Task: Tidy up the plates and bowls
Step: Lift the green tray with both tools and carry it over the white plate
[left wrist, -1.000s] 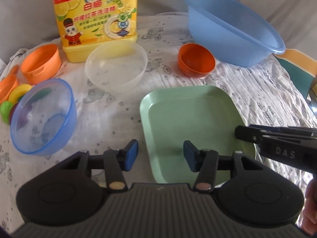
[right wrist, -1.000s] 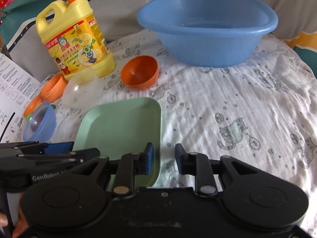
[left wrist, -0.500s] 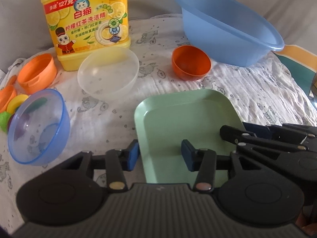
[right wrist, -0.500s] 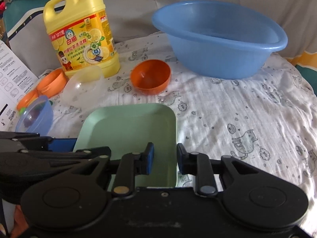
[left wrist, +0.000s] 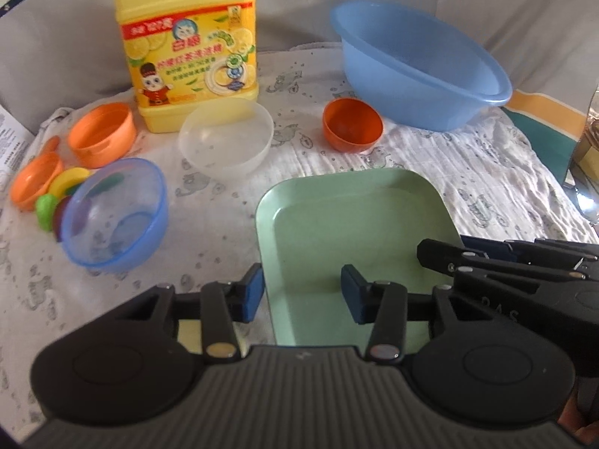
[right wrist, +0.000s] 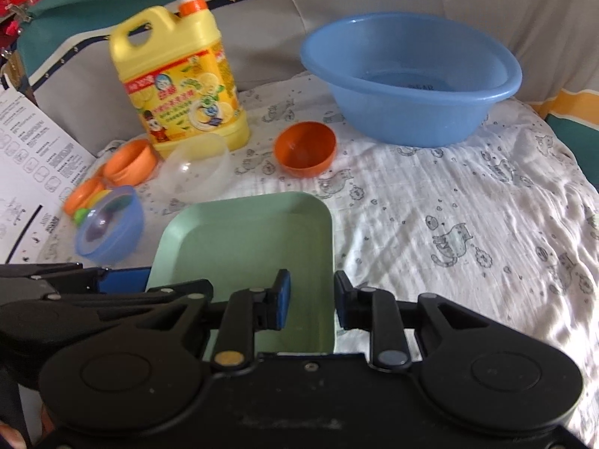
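A green square plate (left wrist: pixel 355 232) (right wrist: pixel 247 247) lies flat on the cloth in front of both grippers. My left gripper (left wrist: pixel 301 292) is open; its jaws straddle the plate's near left edge. My right gripper (right wrist: pixel 310 299) is open with its jaws on either side of the plate's right edge. Beyond the plate stand a clear bowl (left wrist: pixel 226 138) (right wrist: pixel 194 172), a small orange bowl (left wrist: pixel 352 125) (right wrist: pixel 305 149), a blue see-through bowl (left wrist: pixel 114 213) (right wrist: pixel 110 224) and a large blue basin (left wrist: pixel 419 78) (right wrist: pixel 408 78).
A yellow detergent jug (left wrist: pixel 187 48) (right wrist: pixel 179 82) stands at the back. Orange cups (left wrist: pixel 103 134) (right wrist: pixel 129 162) and small coloured toys (left wrist: pixel 56 198) lie at the left. A printed sheet (right wrist: pixel 30 172) lies at the far left. The cloth (right wrist: pixel 468 224) covers the surface.
Both grippers have pulled back and risen a little, so more of the jug and basin shows. The right gripper has shifted left along the plate's edge. The jaws have kept about the same opening.
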Motion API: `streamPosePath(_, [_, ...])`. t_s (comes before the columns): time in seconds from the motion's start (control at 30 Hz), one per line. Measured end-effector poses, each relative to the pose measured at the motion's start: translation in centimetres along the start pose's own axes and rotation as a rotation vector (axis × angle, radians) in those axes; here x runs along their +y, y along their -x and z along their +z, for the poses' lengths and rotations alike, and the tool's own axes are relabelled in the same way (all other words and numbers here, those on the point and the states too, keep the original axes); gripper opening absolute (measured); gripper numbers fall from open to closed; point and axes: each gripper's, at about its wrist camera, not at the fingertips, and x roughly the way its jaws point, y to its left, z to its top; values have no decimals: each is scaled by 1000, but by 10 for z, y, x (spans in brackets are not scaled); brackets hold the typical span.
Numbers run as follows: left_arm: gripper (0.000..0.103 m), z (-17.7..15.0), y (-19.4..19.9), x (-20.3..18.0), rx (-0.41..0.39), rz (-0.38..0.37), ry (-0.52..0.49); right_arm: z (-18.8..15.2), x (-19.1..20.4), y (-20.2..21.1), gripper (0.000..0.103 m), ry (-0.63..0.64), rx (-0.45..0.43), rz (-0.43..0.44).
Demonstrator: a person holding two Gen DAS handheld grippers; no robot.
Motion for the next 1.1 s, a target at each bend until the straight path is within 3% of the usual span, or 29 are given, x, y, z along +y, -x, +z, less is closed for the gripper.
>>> streamPosePath(0.63, [44,-55,123,56,-93,68,107,-28,84,96,26,77,13,113])
streamPosePath(1.1, [44,-123,178,139,-98,154,224,-68,181,113,26,210,115,244])
